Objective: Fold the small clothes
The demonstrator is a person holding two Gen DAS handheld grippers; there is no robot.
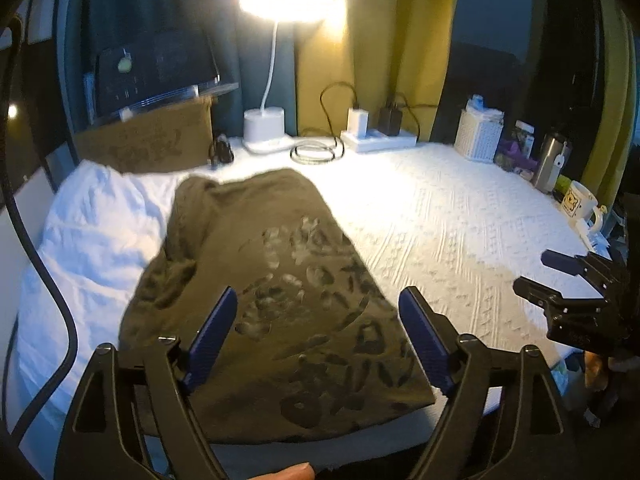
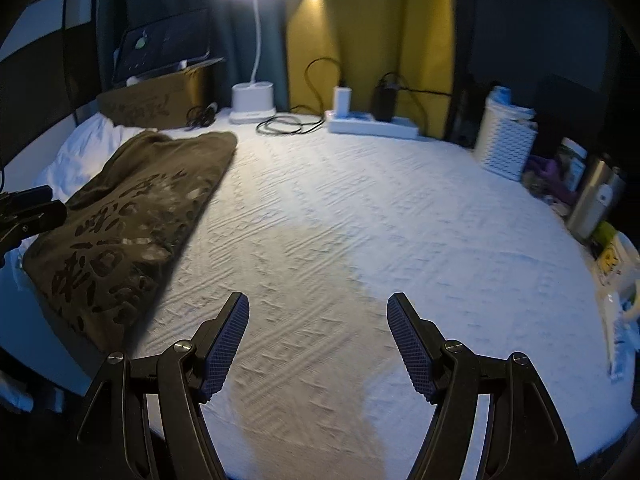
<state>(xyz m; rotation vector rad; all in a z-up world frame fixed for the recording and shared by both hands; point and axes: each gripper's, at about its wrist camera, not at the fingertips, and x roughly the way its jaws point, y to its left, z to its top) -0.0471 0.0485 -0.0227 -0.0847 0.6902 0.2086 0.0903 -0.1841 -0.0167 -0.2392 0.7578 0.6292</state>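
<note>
A table covered with a white textured cloth [image 2: 360,208] is seen against dark and yellow curtains [image 1: 384,48], lit by a white desk lamp [image 1: 266,124] at the back edge. Beside the lamp, a coiled black cable [image 1: 318,152] and a white power strip [image 1: 378,138] with chargers plugged in are laid. Along the right edge a white perforated basket [image 1: 480,134], a steel flask [image 1: 552,162] and a mug [image 1: 580,202] are lined up. At the back left a tablet [image 2: 164,50] is propped above a brown box [image 1: 148,144].

An olive-green folded garment [image 1: 276,300] with a dark and pale print is spread flat on the left part of the table, partly over a crumpled white fabric [image 1: 92,232]. In the left wrist view, the left gripper [image 1: 318,328] is held above the near part of the garment with its blue-padded fingers [image 1: 212,332] spread wide; nothing is gripped between them. A fingertip [image 1: 294,472] of the person is glimpsed at the bottom edge.

The right gripper [image 2: 318,332] is held over the bare cloth, well apart from the garment, its jaws likewise released and empty. It is also seen at the right edge of the left view [image 1: 560,276]
</note>
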